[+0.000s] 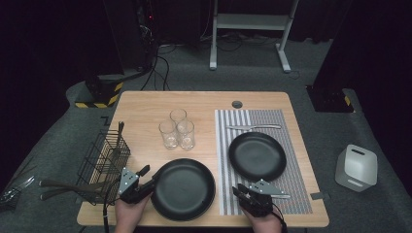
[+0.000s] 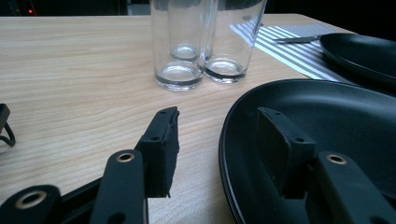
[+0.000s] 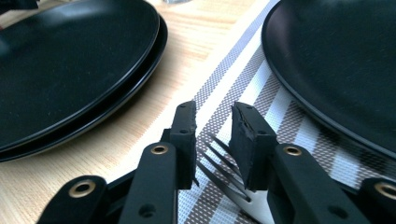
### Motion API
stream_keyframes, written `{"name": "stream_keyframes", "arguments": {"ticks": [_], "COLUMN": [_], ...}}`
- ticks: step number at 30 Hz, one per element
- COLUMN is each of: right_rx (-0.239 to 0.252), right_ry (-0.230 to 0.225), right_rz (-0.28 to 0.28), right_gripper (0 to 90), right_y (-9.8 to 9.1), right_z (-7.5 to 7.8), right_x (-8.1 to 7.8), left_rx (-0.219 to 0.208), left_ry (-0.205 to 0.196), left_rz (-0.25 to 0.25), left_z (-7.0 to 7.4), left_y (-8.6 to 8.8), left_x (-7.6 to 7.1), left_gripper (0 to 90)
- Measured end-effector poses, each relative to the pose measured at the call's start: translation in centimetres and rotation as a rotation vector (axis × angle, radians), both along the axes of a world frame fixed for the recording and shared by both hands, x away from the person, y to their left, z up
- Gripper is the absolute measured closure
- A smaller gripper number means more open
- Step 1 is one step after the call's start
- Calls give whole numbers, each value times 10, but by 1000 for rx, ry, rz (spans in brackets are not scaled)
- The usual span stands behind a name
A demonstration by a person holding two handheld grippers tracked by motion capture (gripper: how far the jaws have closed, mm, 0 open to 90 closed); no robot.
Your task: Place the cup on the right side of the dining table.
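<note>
A black plate (image 1: pixel 187 191) lies at the table's front left; in the right gripper view (image 3: pixel 70 60) a second rim shows under it. My left gripper (image 1: pixel 149 177) is open and straddles its left rim (image 2: pixel 224 140), with one jaw outside over the wood and the other above the plate's inside. A second black plate (image 1: pixel 257 156) rests on the striped placemat (image 1: pixel 291 145). At the mat's front edge my right gripper (image 1: pixel 239 189) hangs low over a fork (image 3: pixel 224 172). Its jaws (image 3: pixel 214 114) stand a little apart on either side of the tines, not pressing them.
Three empty glasses (image 1: pixel 177 130) stand close together behind the left plate. A knife (image 1: pixel 255 126) lies across the placemat's far end. A black wire basket (image 1: pixel 104 158) with cutlery sits at the table's left edge. A white container (image 1: pixel 356 167) stands on the floor, right.
</note>
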State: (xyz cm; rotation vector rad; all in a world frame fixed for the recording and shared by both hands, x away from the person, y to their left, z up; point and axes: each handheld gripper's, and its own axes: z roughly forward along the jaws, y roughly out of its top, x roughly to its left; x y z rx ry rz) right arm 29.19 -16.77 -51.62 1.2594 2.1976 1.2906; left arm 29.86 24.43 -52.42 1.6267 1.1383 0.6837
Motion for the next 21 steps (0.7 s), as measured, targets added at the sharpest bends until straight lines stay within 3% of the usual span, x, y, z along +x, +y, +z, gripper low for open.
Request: {"name": "stream_keyframes", "arguments": {"ticks": [8, 21], "right_rx": [14, -50], "right_ry": [-50, -58], "right_rz": [-76, -275], "right_gripper": [707, 729], "right_y": [-29, -103], "right_z": [11, 10], "right_x": [-5, -20], "left_rx": [4, -4], "left_ry": [-1, -3], "left_rz": [1, -4], "left_z": [0, 0], "left_y": [0, 1], "left_x": [1, 0], "left_gripper": [494, 495]}}
